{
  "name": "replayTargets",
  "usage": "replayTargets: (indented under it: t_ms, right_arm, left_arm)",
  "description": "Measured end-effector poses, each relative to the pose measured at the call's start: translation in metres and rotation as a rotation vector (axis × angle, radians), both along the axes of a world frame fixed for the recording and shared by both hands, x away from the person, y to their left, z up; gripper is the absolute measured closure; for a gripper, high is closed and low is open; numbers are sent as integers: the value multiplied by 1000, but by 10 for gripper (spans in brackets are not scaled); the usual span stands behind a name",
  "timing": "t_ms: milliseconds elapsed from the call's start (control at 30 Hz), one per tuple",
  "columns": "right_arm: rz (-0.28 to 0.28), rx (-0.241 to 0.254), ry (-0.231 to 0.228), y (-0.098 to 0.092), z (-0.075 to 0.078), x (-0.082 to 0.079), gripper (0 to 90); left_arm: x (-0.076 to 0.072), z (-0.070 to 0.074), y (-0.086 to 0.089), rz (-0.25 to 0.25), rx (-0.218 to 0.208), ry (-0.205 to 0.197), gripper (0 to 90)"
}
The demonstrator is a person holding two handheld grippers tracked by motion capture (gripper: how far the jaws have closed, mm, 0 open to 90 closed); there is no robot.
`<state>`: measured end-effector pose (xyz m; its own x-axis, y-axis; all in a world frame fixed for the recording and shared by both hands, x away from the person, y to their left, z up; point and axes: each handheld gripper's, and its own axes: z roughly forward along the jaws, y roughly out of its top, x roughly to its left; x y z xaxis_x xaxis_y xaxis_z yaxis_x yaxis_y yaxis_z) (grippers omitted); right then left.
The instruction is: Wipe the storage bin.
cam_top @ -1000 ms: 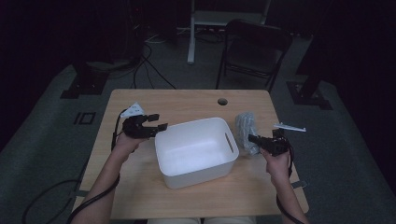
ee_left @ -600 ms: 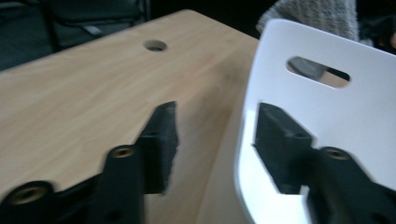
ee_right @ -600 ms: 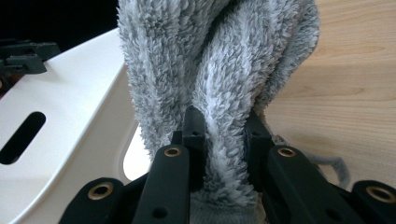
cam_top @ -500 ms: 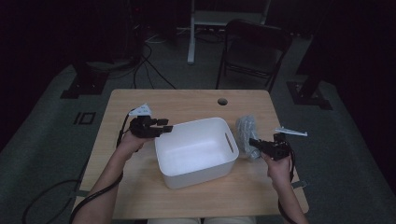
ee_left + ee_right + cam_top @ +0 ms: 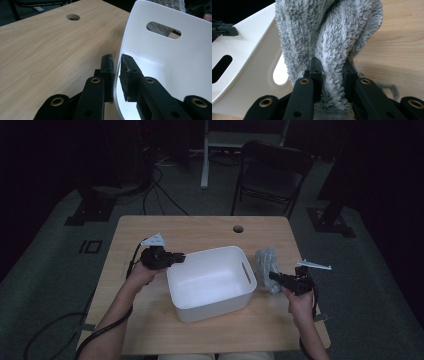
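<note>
A white plastic bin [image 5: 215, 307] stands in the middle of the wooden table [image 5: 200, 227]. My left gripper [image 5: 181, 258] is at the bin's left rim. In the left gripper view its jaws have just been closing and the gripper [image 5: 117, 67] now pinches the thin bin wall [image 5: 175, 57], one pad inside and one outside. A grey fluffy cloth [image 5: 265, 260] lies bunched against the bin's right side. My right gripper [image 5: 272, 276] is shut on a fold of it. In the right gripper view the cloth [image 5: 324, 30] bulges up between the jaws of the gripper [image 5: 331, 67], next to the bin's handle slot [image 5: 280, 72].
A round cable hole [image 5: 238, 228] is in the table's far side. Behind the table stand a dark folding chair [image 5: 272, 175] and a white stand [image 5: 205, 150], with cables on the floor at left. Bare wood lies in front of the bin.
My left gripper has moved right to the bin's left rim and its jaws have closed onto the wall. The right gripper has stayed on the cloth.
</note>
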<state>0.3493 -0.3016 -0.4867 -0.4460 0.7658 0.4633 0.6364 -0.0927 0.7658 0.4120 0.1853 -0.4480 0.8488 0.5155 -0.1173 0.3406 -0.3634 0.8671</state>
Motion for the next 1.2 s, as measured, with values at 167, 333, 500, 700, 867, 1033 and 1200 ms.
replayTargets:
  t_ms: [167,333,500,700,867,1033,1200]
  right_arm:
    - [-2,-1,-3,0,0,0,766]
    - [-6,2,-1,-2,-1,-1,766]
    - [-7,7,3,-3,-1,-1,766]
    - [-7,10,-3,-1,0,0,766]
    - [-2,7,0,1,-1,0,765]
    - [-1,11,3,-1,-1,-1,765]
    - [0,13,2,-1,0,-1,765]
  left_arm:
    - [-11,-1,1,30,8,-27,839]
    - [-23,-2,5,99,9,-49,865]
    - [-35,-1,9,160,24,-48,874]
    - [-34,-2,10,173,1,-26,834]
    - [-29,-4,7,162,26,-11,777]
    - [-29,-5,5,163,24,-1,807]
    - [-33,-5,3,190,25,-16,862]
